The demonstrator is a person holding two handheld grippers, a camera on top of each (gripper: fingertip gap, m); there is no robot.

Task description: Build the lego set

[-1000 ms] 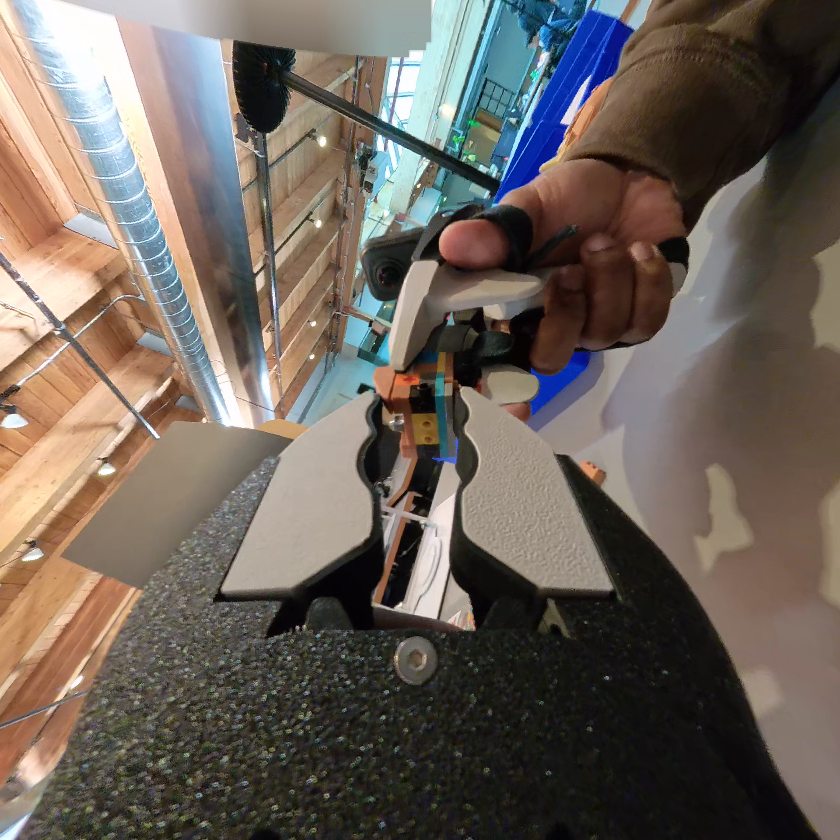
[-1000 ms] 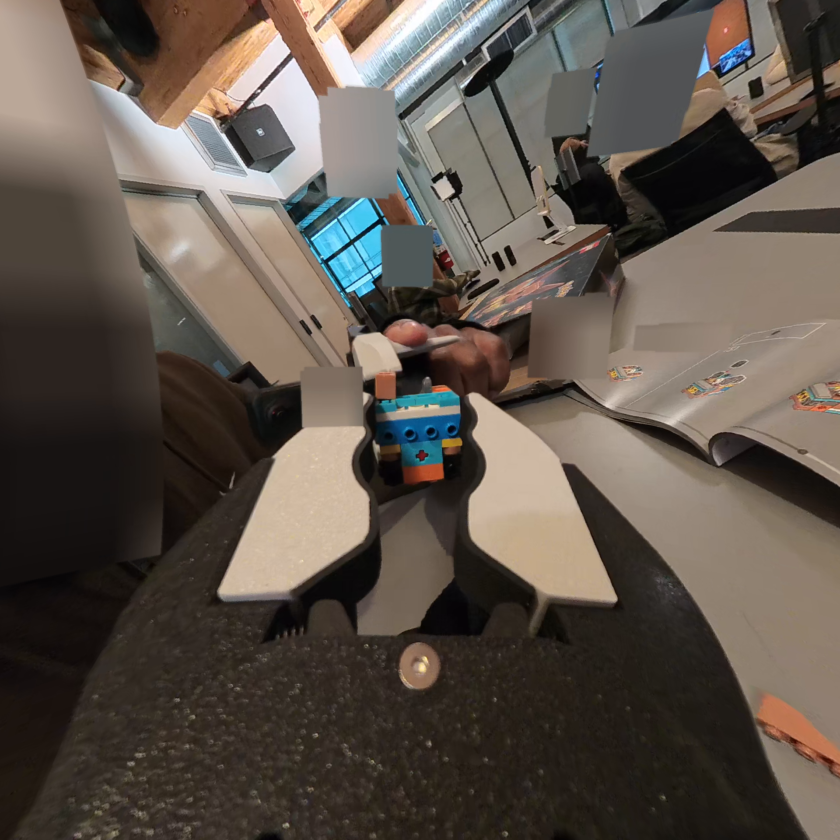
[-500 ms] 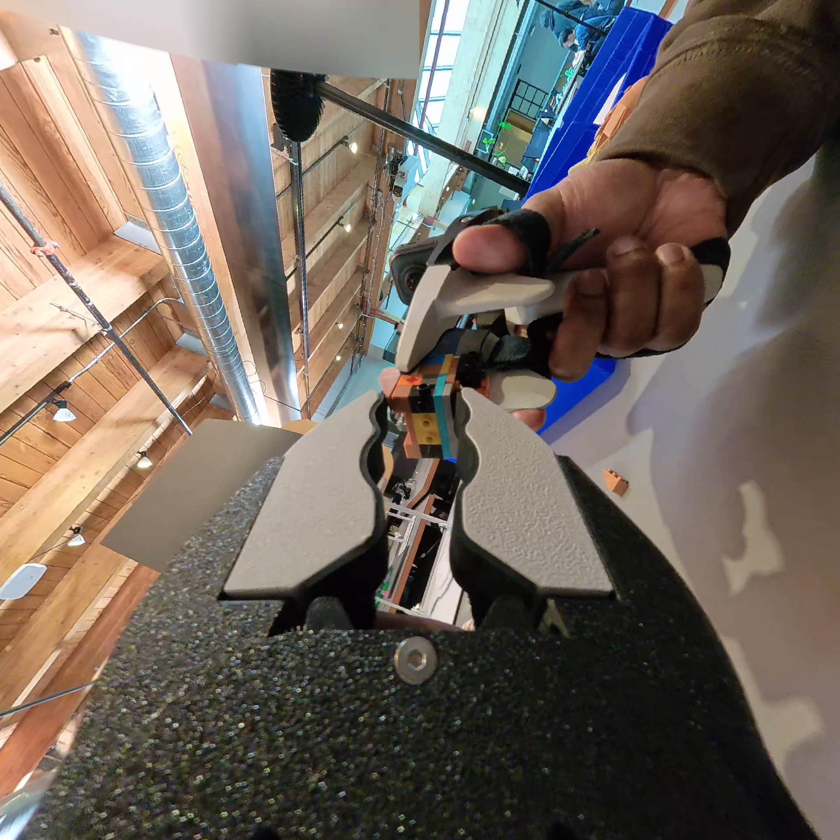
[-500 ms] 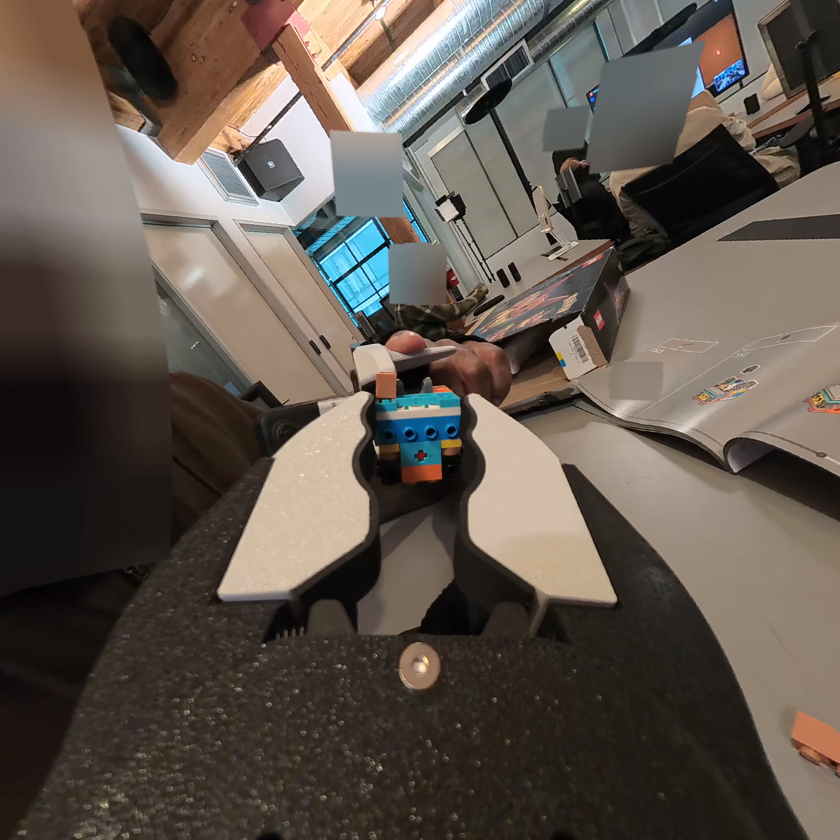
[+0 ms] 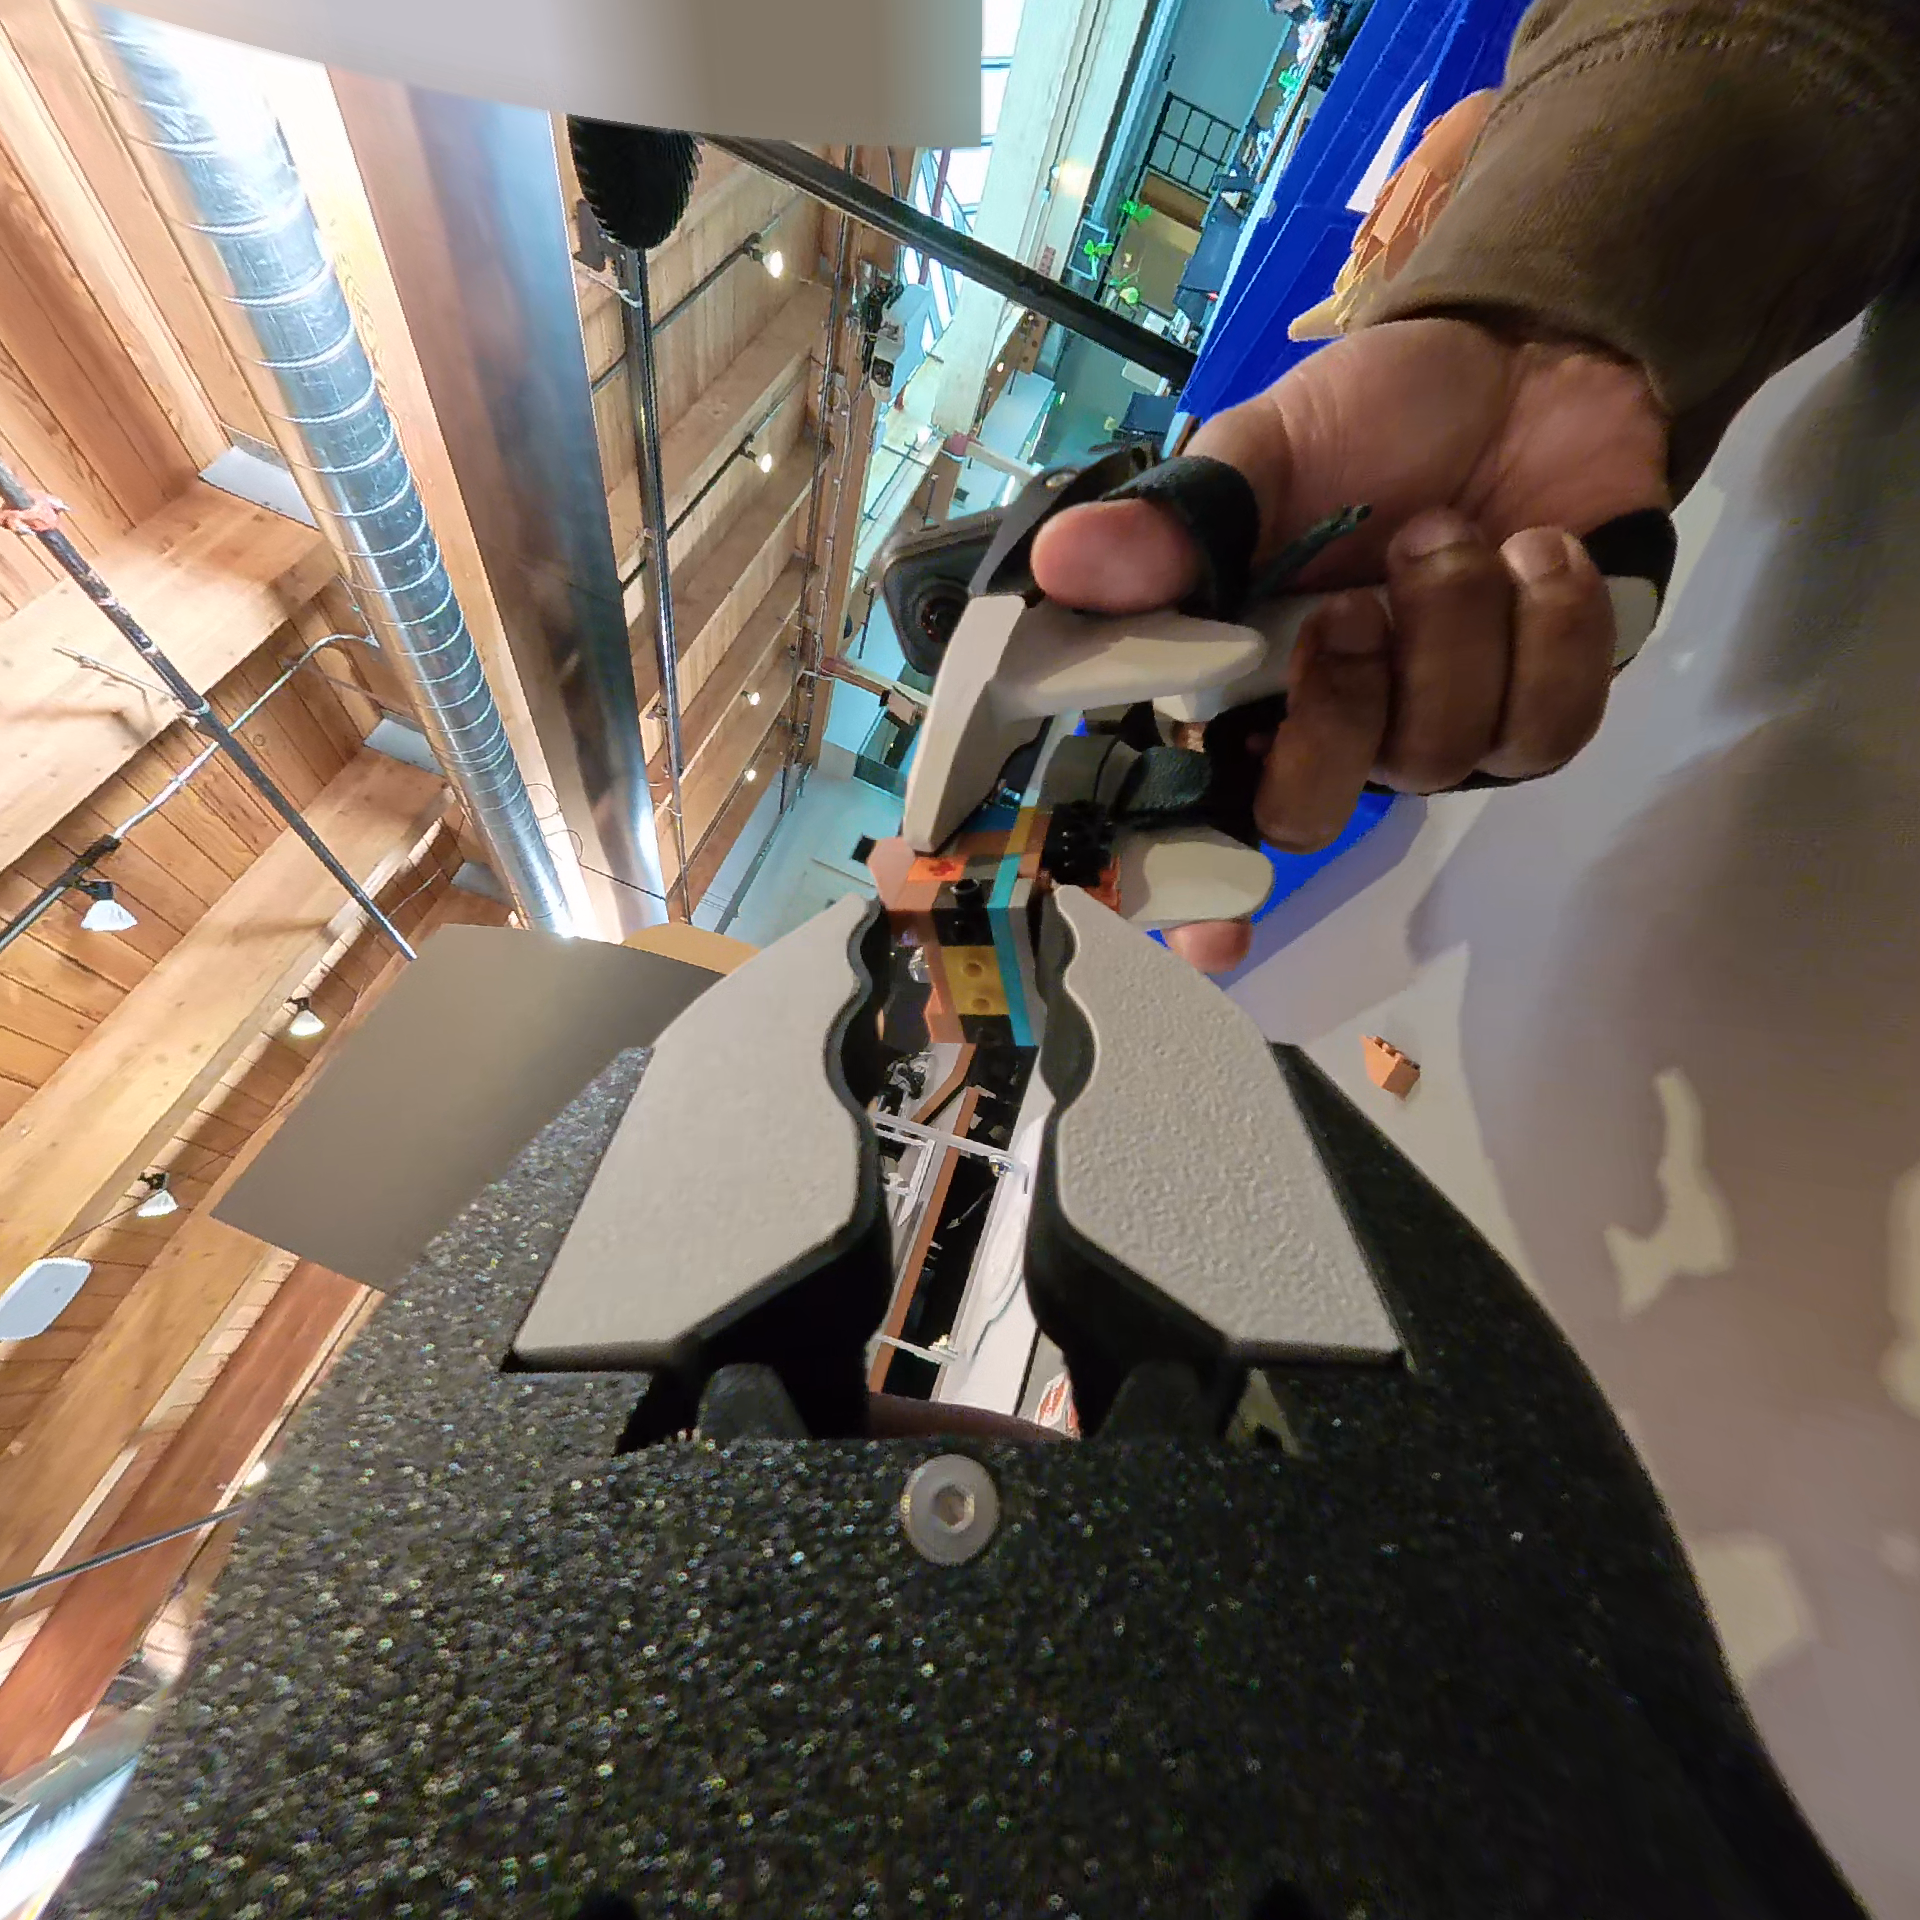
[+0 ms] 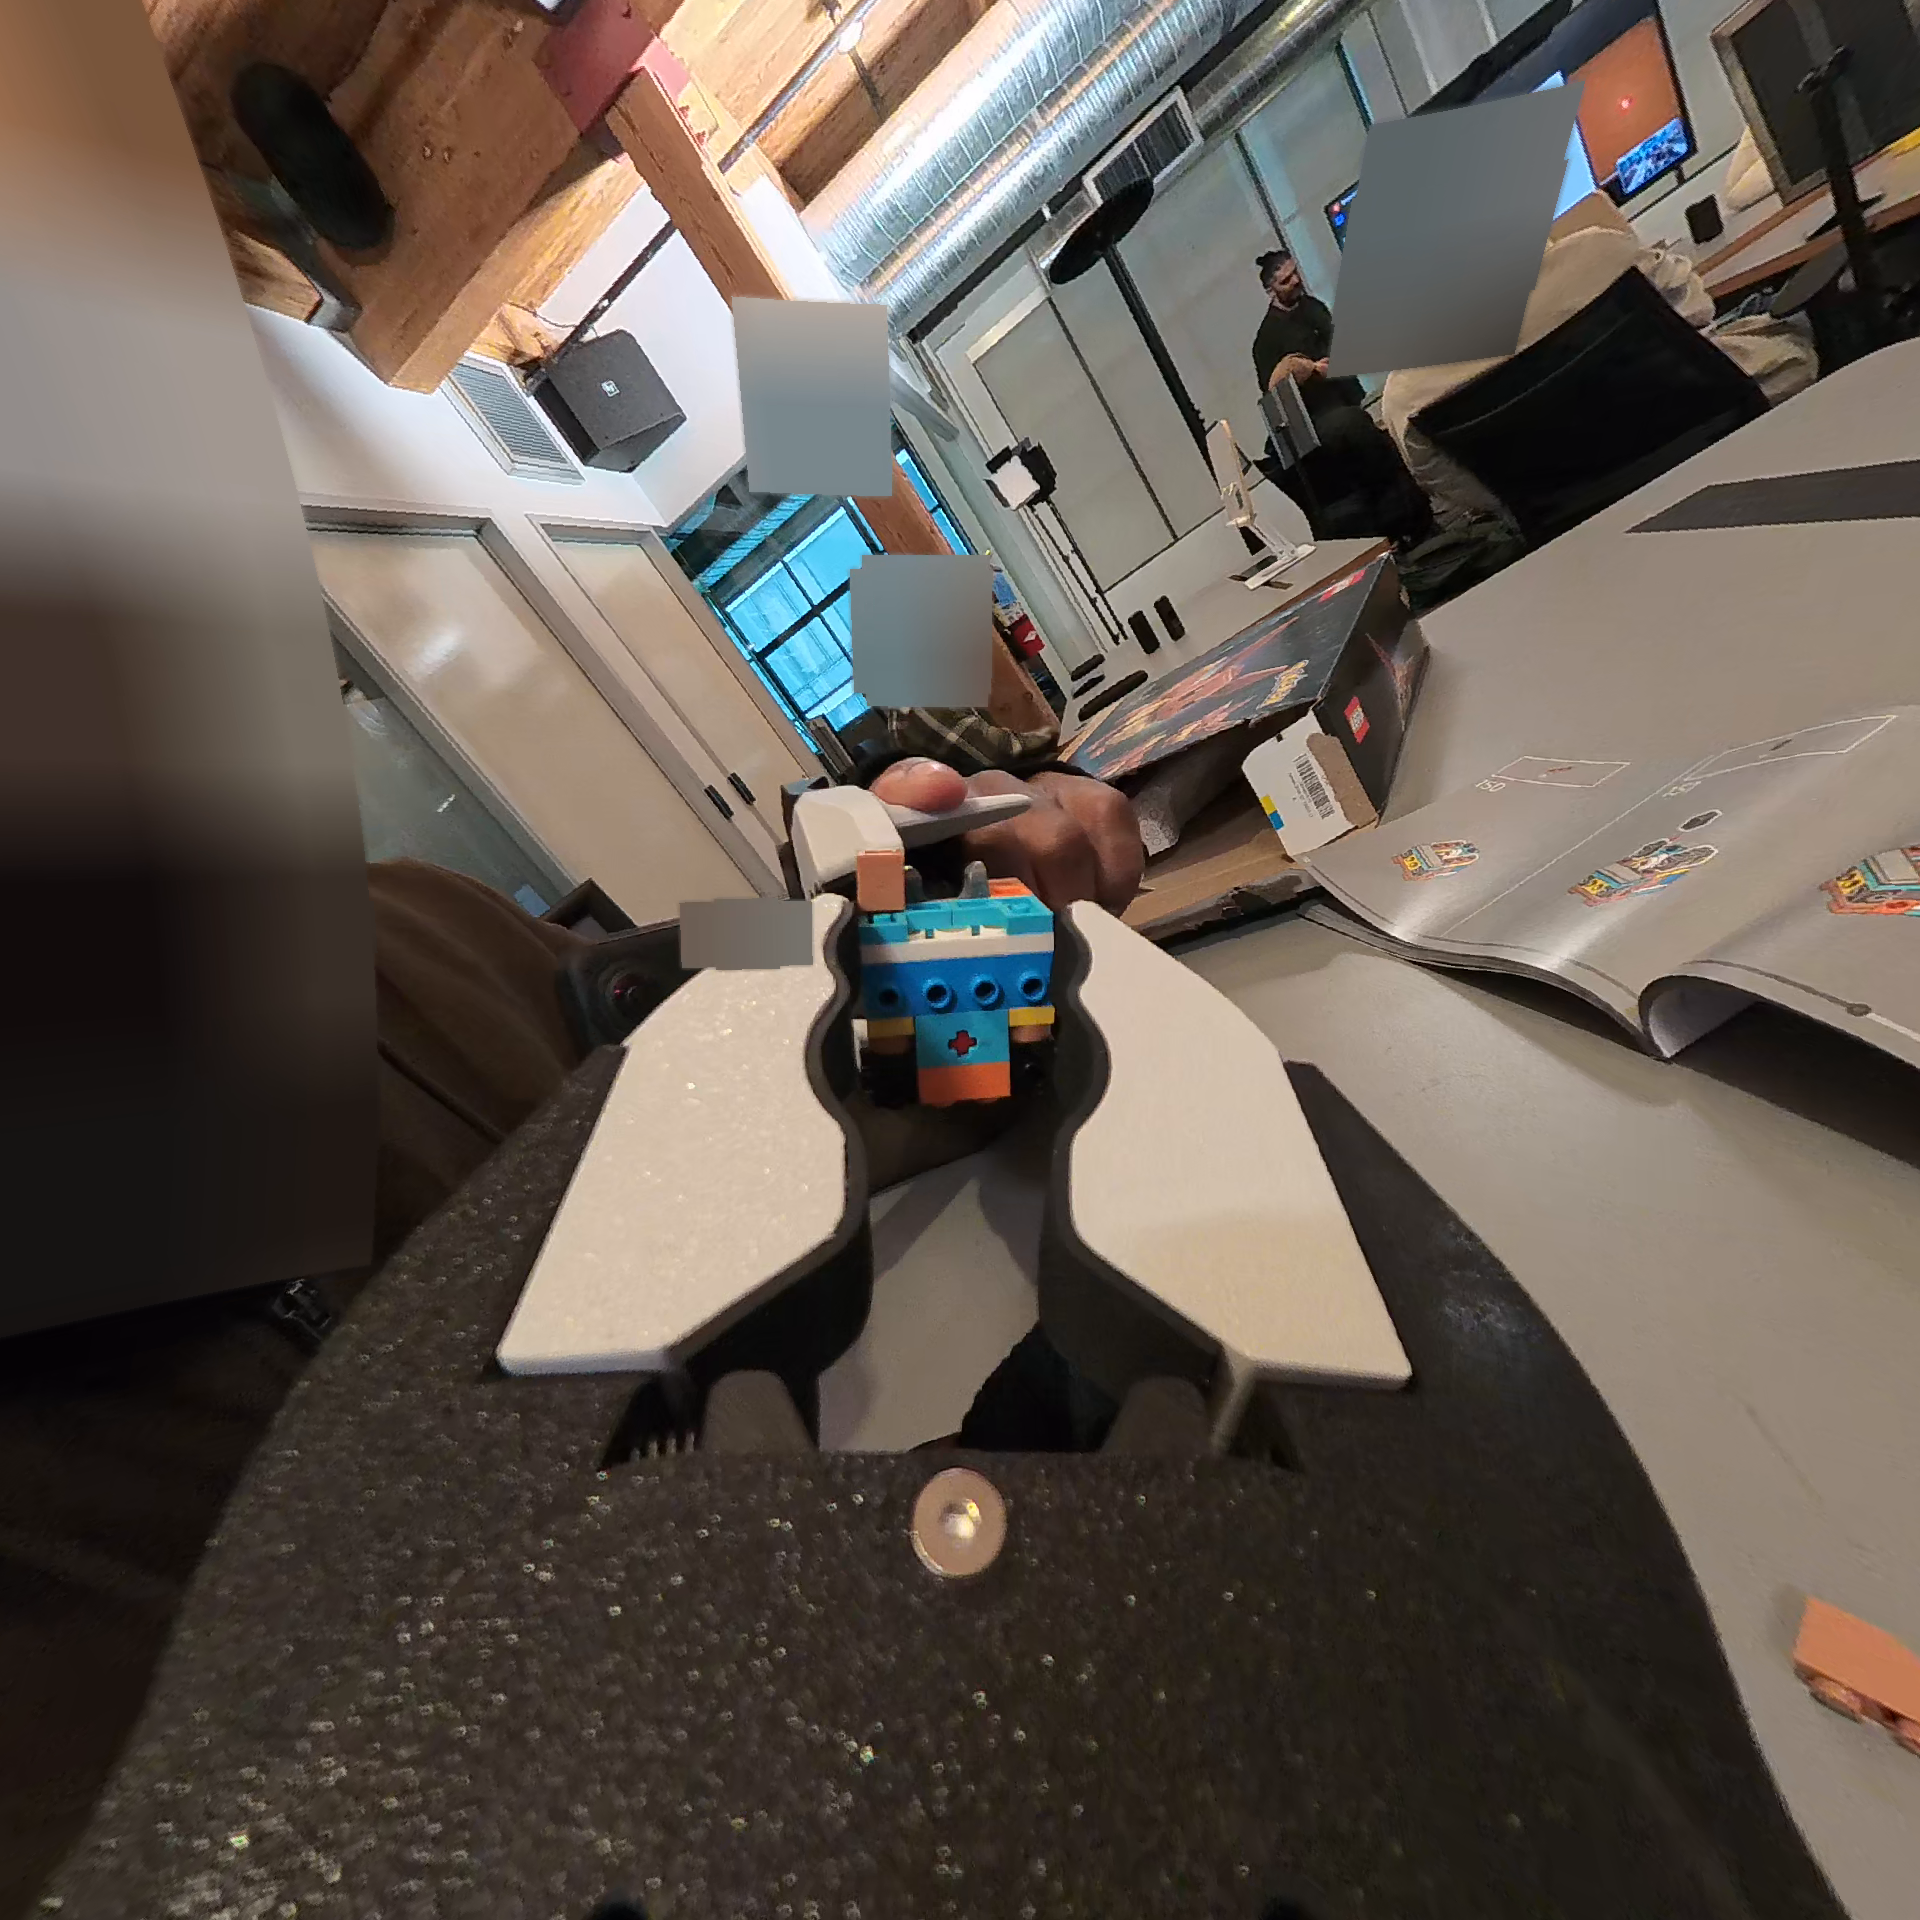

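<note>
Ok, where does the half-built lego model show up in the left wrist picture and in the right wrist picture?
Left wrist view: the lego model sits just above centre, at the left gripper fingertips, side-on.
Right wrist view: the lego model sits at centre, between the right gripper fingertips, blue studded face showing.
Shared landmark: a loose tan brick on the grey table, at right and at lower right.

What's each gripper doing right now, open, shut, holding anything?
Left gripper: shut on the lego model.
Right gripper: shut on the same lego model, gripping its sides.
</note>
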